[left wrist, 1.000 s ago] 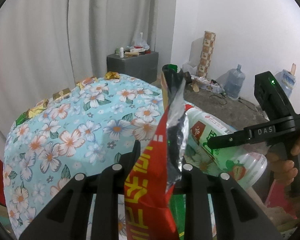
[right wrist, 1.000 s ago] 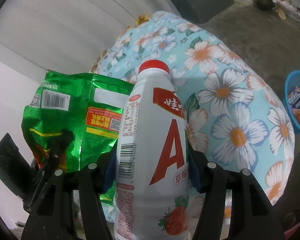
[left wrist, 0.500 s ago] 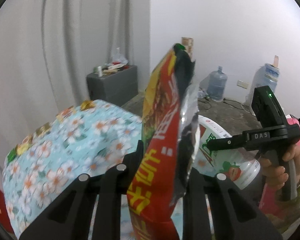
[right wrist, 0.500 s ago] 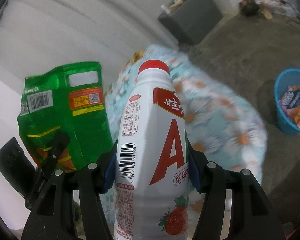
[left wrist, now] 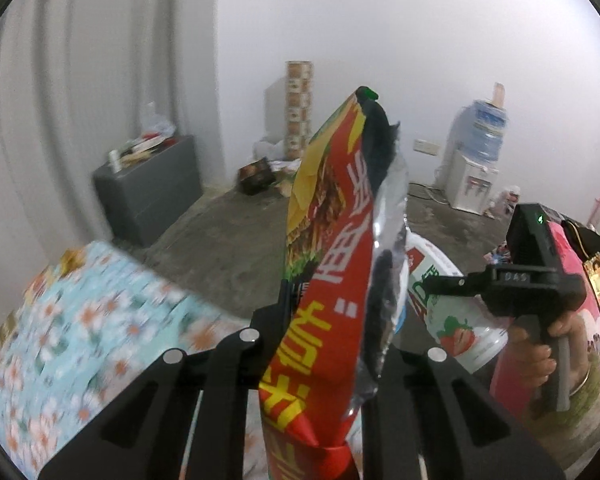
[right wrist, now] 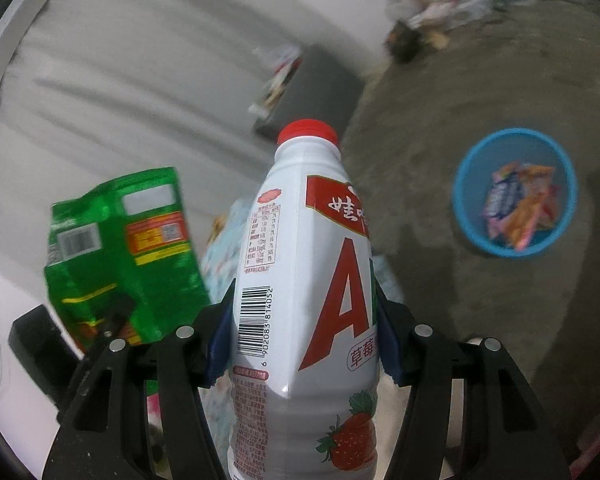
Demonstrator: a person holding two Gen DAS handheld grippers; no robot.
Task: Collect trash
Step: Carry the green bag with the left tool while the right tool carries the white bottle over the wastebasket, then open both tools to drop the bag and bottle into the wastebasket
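A red and yellow snack bag (left wrist: 332,280) with a silver inside stands up between the fingers of my left gripper (left wrist: 328,328). Its jaws are closing and pinch the bag. In the right wrist view the bag's green back (right wrist: 128,248) shows at the left. My right gripper (right wrist: 304,340) is shut on a white strawberry drink bottle (right wrist: 300,280) with a red cap, blue pads on both sides. The left wrist view shows that bottle (left wrist: 452,320) at the right, with a person's hand (left wrist: 540,344) on the handle. A blue bin (right wrist: 457,196) holding several wrappers stands on the floor to the right.
A floral cloth covers the table (left wrist: 80,320) at lower left. On the concrete floor stand a grey cabinet (left wrist: 152,196) with clutter on top, a tall patterned column (left wrist: 299,108) by the wall and a water dispenser (left wrist: 472,184). Loose litter lies near the column.
Both grippers swung off the floral table toward the open floor, each keeping its load. The blue bin came from the right view's edge further into that view.
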